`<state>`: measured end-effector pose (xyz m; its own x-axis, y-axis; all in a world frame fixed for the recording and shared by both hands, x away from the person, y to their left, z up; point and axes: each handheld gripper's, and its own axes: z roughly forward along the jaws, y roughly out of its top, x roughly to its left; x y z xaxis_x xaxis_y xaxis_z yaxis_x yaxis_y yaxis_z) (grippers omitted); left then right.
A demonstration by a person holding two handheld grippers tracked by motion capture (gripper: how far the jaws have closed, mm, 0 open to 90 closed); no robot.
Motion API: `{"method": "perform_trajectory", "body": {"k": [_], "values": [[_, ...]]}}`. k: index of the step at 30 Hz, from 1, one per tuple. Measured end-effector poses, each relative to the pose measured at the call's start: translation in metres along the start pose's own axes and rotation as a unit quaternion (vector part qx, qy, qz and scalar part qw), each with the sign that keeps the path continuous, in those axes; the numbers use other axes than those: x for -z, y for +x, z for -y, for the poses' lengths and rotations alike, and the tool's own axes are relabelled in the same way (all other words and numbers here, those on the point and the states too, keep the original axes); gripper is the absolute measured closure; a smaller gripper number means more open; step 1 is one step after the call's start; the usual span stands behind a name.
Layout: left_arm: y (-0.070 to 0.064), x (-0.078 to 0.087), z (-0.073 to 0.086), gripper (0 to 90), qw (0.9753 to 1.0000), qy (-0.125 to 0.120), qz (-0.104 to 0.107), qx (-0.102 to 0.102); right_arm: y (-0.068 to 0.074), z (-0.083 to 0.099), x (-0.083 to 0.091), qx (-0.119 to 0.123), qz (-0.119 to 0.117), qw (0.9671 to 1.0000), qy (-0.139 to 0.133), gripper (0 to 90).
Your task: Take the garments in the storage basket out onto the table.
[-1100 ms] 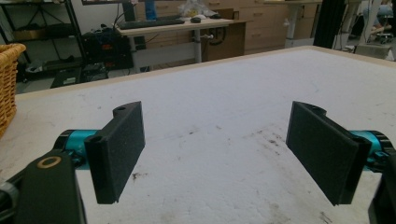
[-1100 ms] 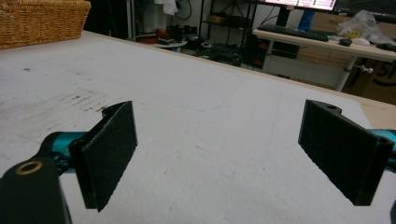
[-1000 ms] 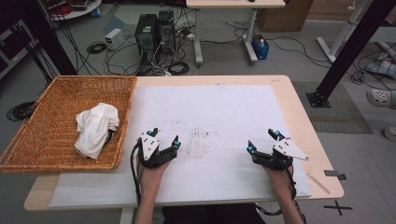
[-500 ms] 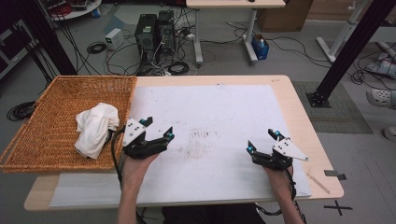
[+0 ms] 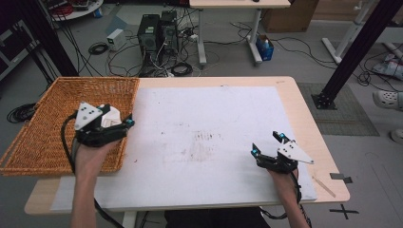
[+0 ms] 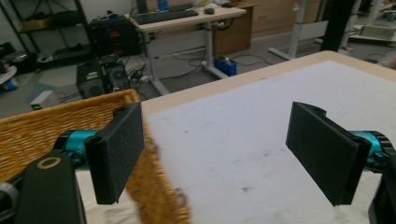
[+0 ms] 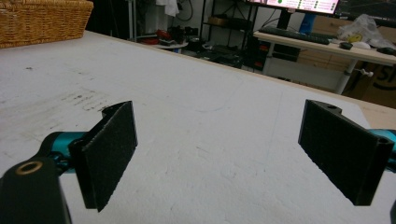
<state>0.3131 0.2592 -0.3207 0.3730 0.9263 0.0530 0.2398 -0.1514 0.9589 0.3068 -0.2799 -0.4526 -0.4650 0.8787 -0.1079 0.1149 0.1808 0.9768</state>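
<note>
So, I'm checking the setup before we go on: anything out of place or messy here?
Nothing serious. The white cloth lies crumpled in the wicker basket, and the white table cover has dark smudges mid-sheet.

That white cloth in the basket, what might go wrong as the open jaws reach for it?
The left gripper hangs right at the wicker basket's near rim, so a jaw could catch the weave. The white cloth lies crumpled, so the jaws might pinch only a fold and let it slip. The right gripper waits far off over the table, too distant to help.
</note>
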Motion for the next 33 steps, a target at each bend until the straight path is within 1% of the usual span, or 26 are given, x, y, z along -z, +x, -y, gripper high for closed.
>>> {"method": "perform_trajectory", "body": {"k": [1,2,3,4,5,7,8,9,10,11,12,13,14,15,16,17,18,20,21,23,24,25,28,31,33], "values": [[0.009,-0.002,0.002,19.5,0.9998,0.016,-0.011,0.000,0.000,0.000,0.000,0.000,0.000,1.0000,0.000,11.3],[0.018,-0.005,0.005,19.5,0.9991,0.034,-0.024,-0.005,0.000,0.000,0.000,-0.001,0.000,1.0000,0.000,11.3],[0.028,-0.009,0.009,19.5,0.9978,0.057,-0.033,-0.012,0.000,0.000,0.000,0.000,0.000,1.0000,0.000,11.3],[0.039,-0.013,0.013,19.5,0.9960,0.080,-0.039,-0.008,0.000,0.000,0.000,0.000,0.000,1.0000,0.000,11.3],[0.049,-0.017,0.019,19.5,0.9944,0.096,-0.044,-0.001,0.000,0.000,0.000,0.000,0.000,1.0000,0.000,11.3],[0.067,-0.023,0.029,19.5,0.9907,0.124,-0.050,0.027,0.000,0.000,0.000,0.000,0.000,1.0000,0.000,11.3],[0.075,-0.026,0.034,19.5,0.9895,0.132,-0.052,0.029,0.000,0.000,0.000,0.000,-0.001,1.0000,0.000,11.3],[0.083,-0.028,0.039,19.5,0.9883,0.140,-0.049,0.037,0.000,0.000,0.000,0.000,-0.001,1.0000,0.000,11.3],[0.091,-0.031,0.044,19.5,0.9861,0.151,-0.047,0.051,0.000,0.000,0.000,0.000,-0.001,1.0000,0.001,11.4],[0.098,-0.034,0.048,19.3,0.9827,0.165,-0.053,0.067,-0.001,0.000,0.000,0.000,0.000,1.0000,0.000,11.3],[0.098,-0.034,0.048,19.3,0.9827,0.165,-0.053,0.067,0.000,0.000,0.000,-0.001,-0.001,1.0000,0.001,11.3],[0.109,-0.038,0.054,19.3,0.9786,0.178,-0.065,0.080,0.000,0.000,0.000,-0.001,-0.001,1.0000,0.001,11.3],[0.109,-0.038,0.054,19.3,0.9786,0.178,-0.065,0.080,0.000,0.000,0.000,-0.001,-0.001,1.0000,0.001,11.3],[0.119,-0.041,0.060,19.1,0.9742,0.191,-0.065,0.102,0.000,0.000,0.000,-0.001,0.000,1.0000,0.001,11.3],[0.122,-0.044,0.063,18.7,0.9718,0.200,-0.064,0.107,0.000,0.000,0.000,-0.001,0.000,1.0000,0.001,11.3],[0.124,-0.046,0.066,18.5,0.9704,0.207,-0.062,0.107,0.000,0.000,0.000,-0.001,0.000,1.0000,0.001,11.3],[0.125,-0.048,0.068,18.5,0.9698,0.213,-0.060,0.104,0.000,0.000,0.000,-0.001,0.001,1.0000,0.001,11.3],[0.125,-0.053,0.072,18.4,0.9694,0.217,-0.050,0.102,0.000,0.000,0.000,0.000,0.001,1.0000,0.000,11.3],[0.125,-0.056,0.075,18.2,0.9685,0.223,-0.050,0.100,0.000,0.000,0.000,0.001,0.002,1.0000,0.000,11.4],[0.124,-0.062,0.081,16.0,0.9656,0.238,-0.052,0.091,0.000,0.000,0.000,0.000,0.002,1.0000,0.001,11.3],[0.124,-0.065,0.084,15.2,0.9638,0.246,-0.049,0.090,0.000,0.000,0.000,0.000,0.002,1.0000,0.002,11.3],[0.123,-0.067,0.087,15.0,0.9625,0.251,-0.048,0.090,0.000,0.000,-0.001,0.003,0.002,1.0000,0.001,11.4],[0.119,-0.071,0.094,13.0,0.9616,0.261,-0.054,0.066,0.000,0.000,0.000,0.004,0.004,1.0000,0.001,11.3],[0.120,-0.072,0.097,11.0,0.9623,0.258,-0.054,0.069,0.001,0.000,0.000,0.005,0.004,1.0000,0.002,11.3],[0.120,-0.073,0.099,9.9,0.9609,0.259,-0.059,0.077,0.001,0.000,0.000,0.004,0.004,1.0000,0.002,11.3]]}}
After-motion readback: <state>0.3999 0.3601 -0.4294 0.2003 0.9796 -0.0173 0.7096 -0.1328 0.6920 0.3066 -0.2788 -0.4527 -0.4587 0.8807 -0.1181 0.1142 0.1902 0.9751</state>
